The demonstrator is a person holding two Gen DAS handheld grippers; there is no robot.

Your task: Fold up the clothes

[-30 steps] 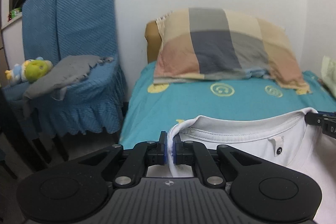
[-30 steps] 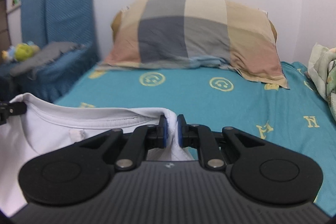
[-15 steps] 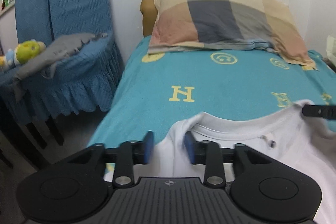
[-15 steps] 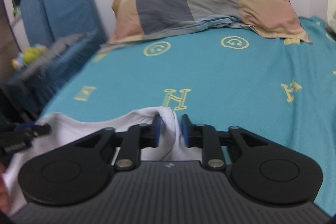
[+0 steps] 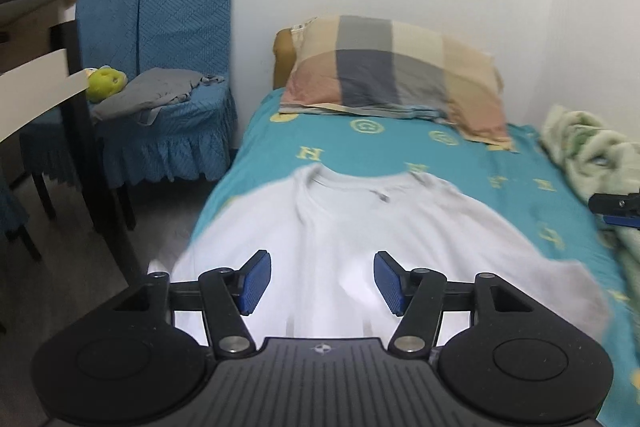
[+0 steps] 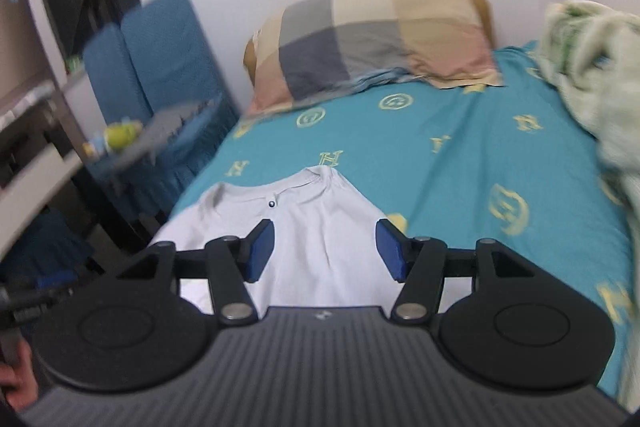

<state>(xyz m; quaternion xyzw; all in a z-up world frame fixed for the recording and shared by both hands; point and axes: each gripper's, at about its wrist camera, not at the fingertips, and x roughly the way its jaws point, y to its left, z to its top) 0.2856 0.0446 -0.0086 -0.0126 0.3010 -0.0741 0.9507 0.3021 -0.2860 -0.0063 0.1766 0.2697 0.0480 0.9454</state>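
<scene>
A home bedroom: bed [image 5: 400,155], pillow [image 5: 396,71], covered chair [image 5: 172,39].

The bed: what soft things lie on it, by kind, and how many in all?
T-shirt: 1
Pillow: 1
Blanket: 1
Total: 3

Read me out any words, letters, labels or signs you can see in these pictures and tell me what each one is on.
"H": yellow letter, printed repeatedly on the bedsheet, clearest beyond the shirt's collar.
"N": yellow letter on the bedsheet, near the blanket.
Round yellow marks on the bedsheet: too blurred to read.
Neck label inside the shirt: too small to read.
Small emblem on each gripper body: a symbol, no text.
</scene>
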